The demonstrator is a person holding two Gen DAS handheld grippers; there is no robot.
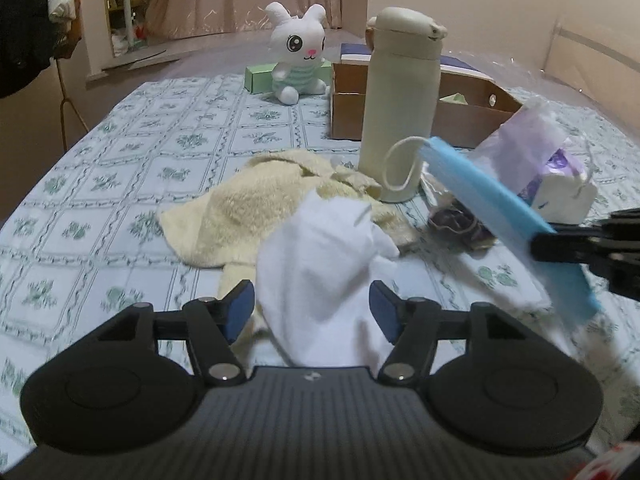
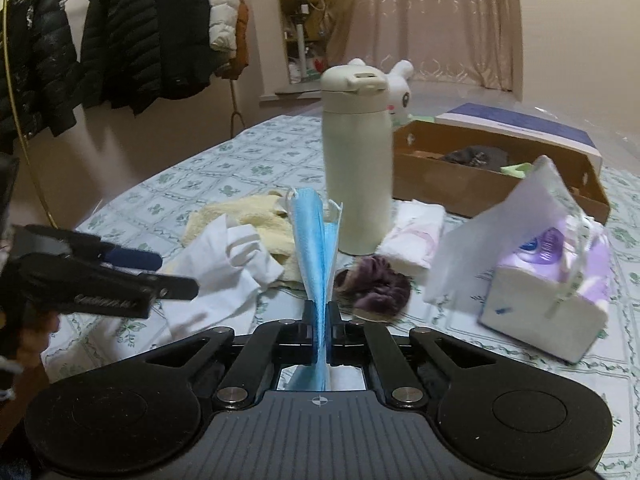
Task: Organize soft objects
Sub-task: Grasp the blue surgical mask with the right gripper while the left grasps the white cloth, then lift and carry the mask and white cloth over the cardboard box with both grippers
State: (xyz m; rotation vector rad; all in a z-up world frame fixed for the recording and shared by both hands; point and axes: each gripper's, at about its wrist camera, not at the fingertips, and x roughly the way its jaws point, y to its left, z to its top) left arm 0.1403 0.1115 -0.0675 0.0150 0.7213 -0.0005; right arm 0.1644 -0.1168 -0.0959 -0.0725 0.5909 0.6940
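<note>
A crumpled white cloth [image 1: 320, 264] [image 2: 224, 268] lies on a cream towel [image 1: 248, 208] [image 2: 256, 216] on the patterned bed sheet [image 1: 120, 184]. My left gripper [image 1: 312, 312] [image 2: 160, 272] is open, and the white cloth rises between its blue pads [image 1: 240, 308] without being squeezed. My right gripper [image 2: 320, 312] [image 1: 560, 244] is shut on a folded blue face mask [image 2: 314, 240] [image 1: 492, 204], which it holds up above the sheet with an ear loop dangling. A purple scrunchie [image 2: 372, 284] [image 1: 460, 224] lies just beyond it.
A tall cream bottle [image 1: 400, 104] [image 2: 356, 160] stands behind the towel. An open cardboard box [image 1: 472, 124] [image 2: 480, 184] sits behind it, with a plush bunny [image 1: 298, 56] farther back. A tissue pack [image 2: 552, 288] and a folded pale cloth [image 2: 416, 232] lie at right. Coats [image 2: 140, 40] hang at left.
</note>
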